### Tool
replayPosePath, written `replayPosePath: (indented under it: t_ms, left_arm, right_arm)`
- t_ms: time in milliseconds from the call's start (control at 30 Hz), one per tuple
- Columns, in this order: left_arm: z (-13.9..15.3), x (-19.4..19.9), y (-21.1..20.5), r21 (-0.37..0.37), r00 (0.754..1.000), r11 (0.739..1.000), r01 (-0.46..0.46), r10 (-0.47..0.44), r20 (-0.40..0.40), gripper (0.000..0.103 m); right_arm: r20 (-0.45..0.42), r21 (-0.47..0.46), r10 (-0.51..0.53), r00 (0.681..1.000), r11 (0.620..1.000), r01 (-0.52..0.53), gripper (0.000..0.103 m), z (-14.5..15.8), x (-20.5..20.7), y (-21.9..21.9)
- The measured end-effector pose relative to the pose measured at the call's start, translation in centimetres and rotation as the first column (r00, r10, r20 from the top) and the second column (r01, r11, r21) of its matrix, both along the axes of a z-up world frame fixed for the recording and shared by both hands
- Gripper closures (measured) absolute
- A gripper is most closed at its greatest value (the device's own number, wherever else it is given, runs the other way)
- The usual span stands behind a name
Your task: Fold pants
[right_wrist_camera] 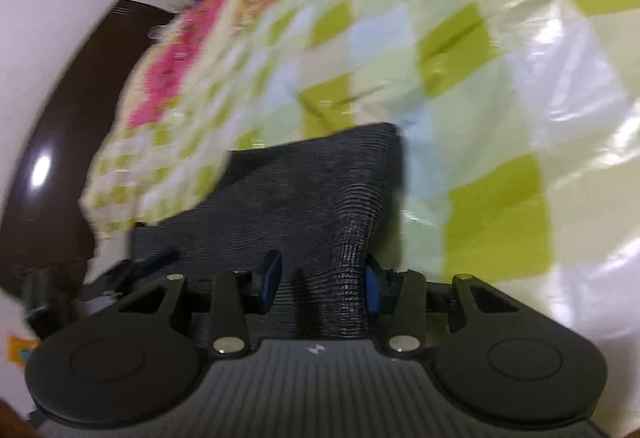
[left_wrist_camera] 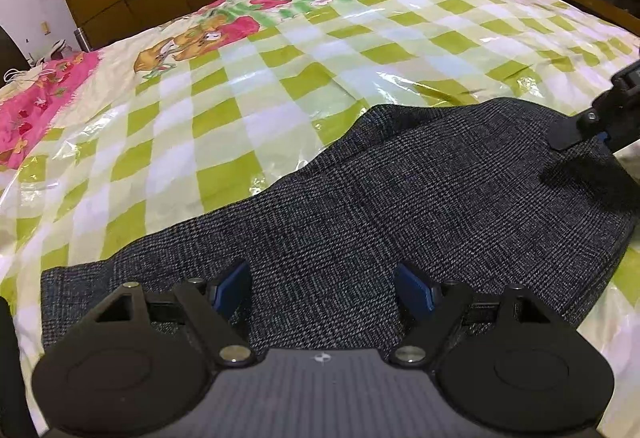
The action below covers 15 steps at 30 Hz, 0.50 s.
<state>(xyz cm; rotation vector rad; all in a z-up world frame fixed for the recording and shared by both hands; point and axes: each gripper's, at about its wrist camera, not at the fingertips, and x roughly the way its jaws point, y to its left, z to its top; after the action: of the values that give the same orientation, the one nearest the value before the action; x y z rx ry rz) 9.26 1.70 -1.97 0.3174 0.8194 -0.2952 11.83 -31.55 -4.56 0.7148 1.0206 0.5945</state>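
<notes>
Now, dark grey woven check pants [left_wrist_camera: 360,206] lie on bed's green-checked plastic-covered sheet [left_wrist_camera: 248,86]. Right hand-held gripper [right_wrist_camera: 320,282] pinches raised fabric ridge, likely to carry fold over. Left hand-held gripper [left_wrist_camera: 320,294] wide open, holding nothing, above cloth.

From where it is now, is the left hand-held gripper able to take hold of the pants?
Probably yes. The left hand-held gripper is open just above the dark pants, with nothing between. The right hand-held gripper already has a fold of them between its pads.
</notes>
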Motion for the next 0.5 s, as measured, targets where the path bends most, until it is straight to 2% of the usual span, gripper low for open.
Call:
replayPosePath:
  t_ms: [33, 133, 233, 300, 333, 500]
  left_arm:
    - [0.0, 0.1, -0.1, -0.001, 1.0, 1.0, 0.003, -0.003, 0.0, 0.012]
    - [-0.1, 0.2, -0.2, -0.004, 1.0, 1.0, 0.002, -0.002, 0.0, 0.012]
    - [-0.2, 0.3, -0.3, -0.003, 1.0, 1.0, -0.002, 0.002, -0.001, 0.012]
    - [-0.1, 0.3, -0.4, -0.001, 1.0, 1.0, -0.006, 0.006, -0.004, 0.012]
    - [-0.1, 0.2, -0.4, -0.001, 1.0, 1.0, -0.006, 0.006, -0.005, 0.012]
    - [-0.1, 0.1, -1.7, 0.008, 1.0, 1.0, 0.02, -0.02, -0.013, 0.012]
  right_arm:
    - [-0.009, 0.019, -0.005, 1.0, 1.0, 0.005, 0.062, -0.3, 0.2, -0.1]
    - [-0.046, -0.042, 0.036, 0.998, 0.998, -0.038, 0.061, -1.4, 1.7, 1.4]
    - [-0.049, -0.037, 0.053, 0.997, 0.998, -0.055, 0.056, -1.5, 2.2, 3.0]
    - [-0.036, -0.053, 0.044, 0.998, 0.998, -0.045, 0.075, -1.1, 2.1, 3.8]
    - [-0.04, -0.055, 0.028, 0.999, 0.998, -0.03, 0.09, -1.0, 1.9, 3.7]
    - [-0.011, 0.061, -0.034, 0.999, 0.998, 0.035, 0.093, -0.5, 0.2, 1.5]
